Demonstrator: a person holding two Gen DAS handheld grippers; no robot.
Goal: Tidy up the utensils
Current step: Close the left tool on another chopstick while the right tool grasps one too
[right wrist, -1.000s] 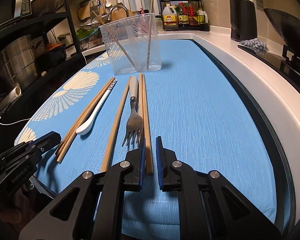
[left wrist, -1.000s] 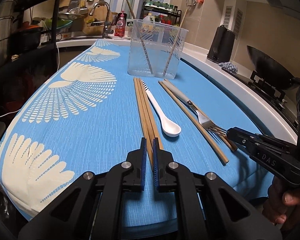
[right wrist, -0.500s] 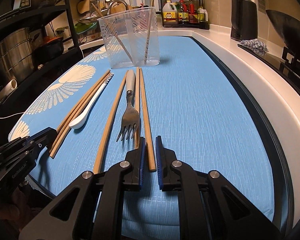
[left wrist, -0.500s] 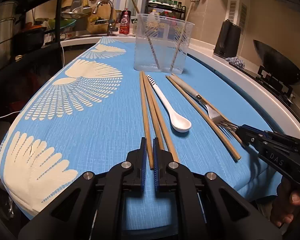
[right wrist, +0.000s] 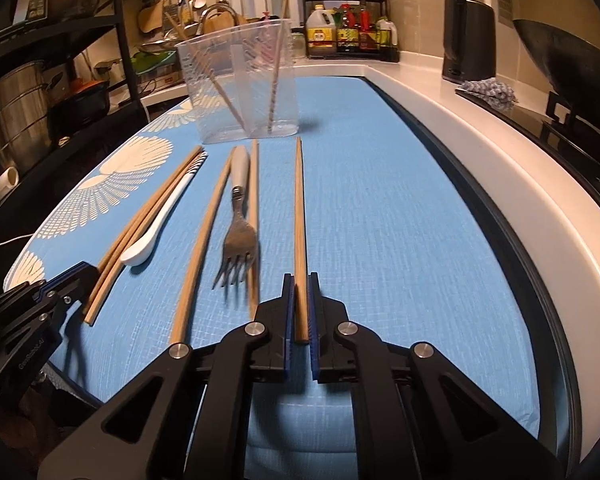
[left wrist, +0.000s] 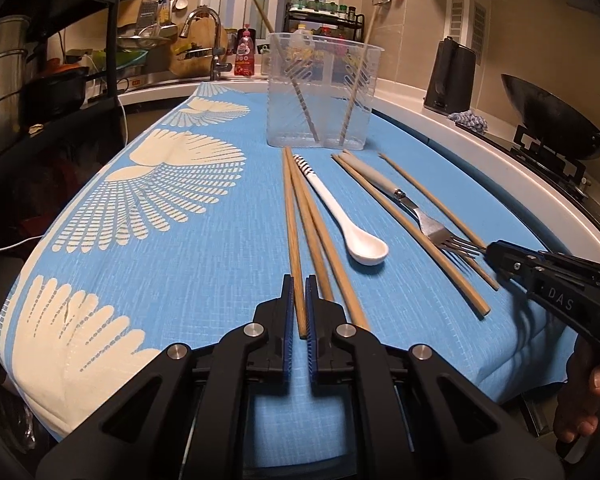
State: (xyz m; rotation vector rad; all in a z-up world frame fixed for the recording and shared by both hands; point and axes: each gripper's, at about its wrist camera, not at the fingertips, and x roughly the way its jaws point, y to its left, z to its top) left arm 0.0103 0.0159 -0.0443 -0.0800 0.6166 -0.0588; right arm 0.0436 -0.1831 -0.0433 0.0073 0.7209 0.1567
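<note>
Standing clear holder (left wrist: 320, 92) with two chopsticks (left wrist: 354, 92) inside; left gripper (left wrist: 299, 300), right gripper (right wrist: 299, 300) each clamping one chopstick

Blue cloth (left wrist: 220, 280) with cream fan motifs; white spoon (left wrist: 340, 216), black-striped handle; tan chopsticks (left wrist: 320, 240).

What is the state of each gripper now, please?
Left gripper: shut on one chopstick from the left bundle.
Right gripper: has just been closing, now shut on the rightmost chopstick.
</note>
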